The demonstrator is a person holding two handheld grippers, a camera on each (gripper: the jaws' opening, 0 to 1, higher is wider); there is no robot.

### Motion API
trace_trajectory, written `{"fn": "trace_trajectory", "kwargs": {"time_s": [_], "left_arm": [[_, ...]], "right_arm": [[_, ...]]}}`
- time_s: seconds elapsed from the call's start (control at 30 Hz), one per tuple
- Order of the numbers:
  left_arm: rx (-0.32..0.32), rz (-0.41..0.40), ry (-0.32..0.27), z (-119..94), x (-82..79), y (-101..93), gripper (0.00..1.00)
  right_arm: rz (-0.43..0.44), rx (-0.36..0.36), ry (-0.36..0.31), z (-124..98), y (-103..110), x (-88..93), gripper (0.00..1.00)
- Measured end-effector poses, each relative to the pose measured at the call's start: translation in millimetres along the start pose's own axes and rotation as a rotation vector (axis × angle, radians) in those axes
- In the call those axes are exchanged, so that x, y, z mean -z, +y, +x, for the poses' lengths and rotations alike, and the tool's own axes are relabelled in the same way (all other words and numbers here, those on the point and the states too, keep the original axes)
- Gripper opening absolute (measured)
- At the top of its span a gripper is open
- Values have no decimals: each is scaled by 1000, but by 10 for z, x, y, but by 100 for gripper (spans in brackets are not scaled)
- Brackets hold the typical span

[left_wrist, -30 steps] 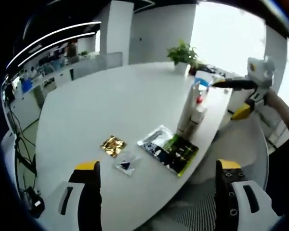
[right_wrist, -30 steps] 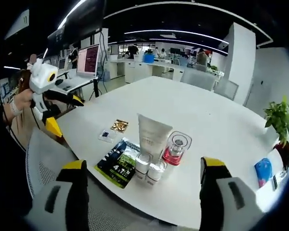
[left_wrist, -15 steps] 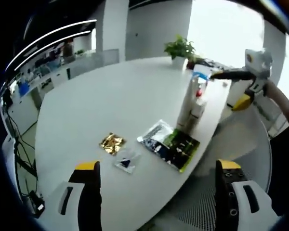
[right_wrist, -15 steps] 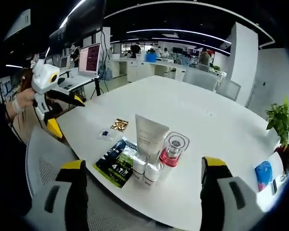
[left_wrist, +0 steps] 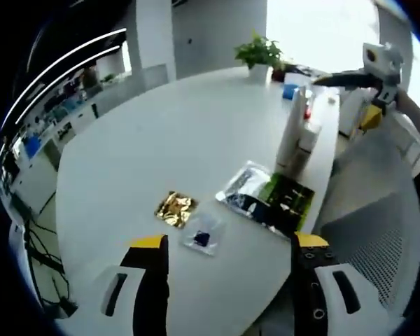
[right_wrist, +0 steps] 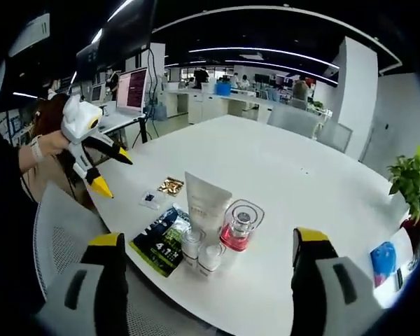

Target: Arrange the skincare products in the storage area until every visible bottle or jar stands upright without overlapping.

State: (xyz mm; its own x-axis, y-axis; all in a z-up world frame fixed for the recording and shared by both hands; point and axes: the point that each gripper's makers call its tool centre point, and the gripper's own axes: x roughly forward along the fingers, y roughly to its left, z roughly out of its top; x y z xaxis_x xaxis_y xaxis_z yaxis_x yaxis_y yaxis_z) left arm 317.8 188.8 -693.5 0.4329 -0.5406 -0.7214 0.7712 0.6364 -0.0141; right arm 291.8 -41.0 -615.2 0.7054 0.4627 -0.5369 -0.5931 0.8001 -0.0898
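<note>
Left gripper view: left tool [left_wrist: 227, 276] wide open, empty, above table [left_wrist: 161, 140]; gold sachet [left_wrist: 176, 208] and dark packet [left_wrist: 269, 201] just ahead, tall tube [left_wrist: 292, 136] farther.

Right gripper view: right tool [right_wrist: 203, 280] agape, empty; tube [right_wrist: 205, 203], pink-based bottle [right_wrist: 238, 227], two small jars [right_wrist: 201, 250] upright ahead. Best approached slowly. Open office behind.
</note>
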Motion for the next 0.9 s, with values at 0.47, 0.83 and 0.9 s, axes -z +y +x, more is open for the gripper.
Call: {"fn": "trace_trajectory", "kwargs": {"time_s": [0.47, 0.83, 0.9], "left_arm": [[24, 126, 107, 454, 163, 261, 66], [66, 162, 166, 684, 286, 321, 56], [74, 157, 168, 713, 296, 316, 56]], "right_arm": [[27, 10, 29, 29, -60, 118, 100], [49, 22, 29, 24, -99, 154, 100], [50, 20, 30, 22, -98, 156, 100]]}}
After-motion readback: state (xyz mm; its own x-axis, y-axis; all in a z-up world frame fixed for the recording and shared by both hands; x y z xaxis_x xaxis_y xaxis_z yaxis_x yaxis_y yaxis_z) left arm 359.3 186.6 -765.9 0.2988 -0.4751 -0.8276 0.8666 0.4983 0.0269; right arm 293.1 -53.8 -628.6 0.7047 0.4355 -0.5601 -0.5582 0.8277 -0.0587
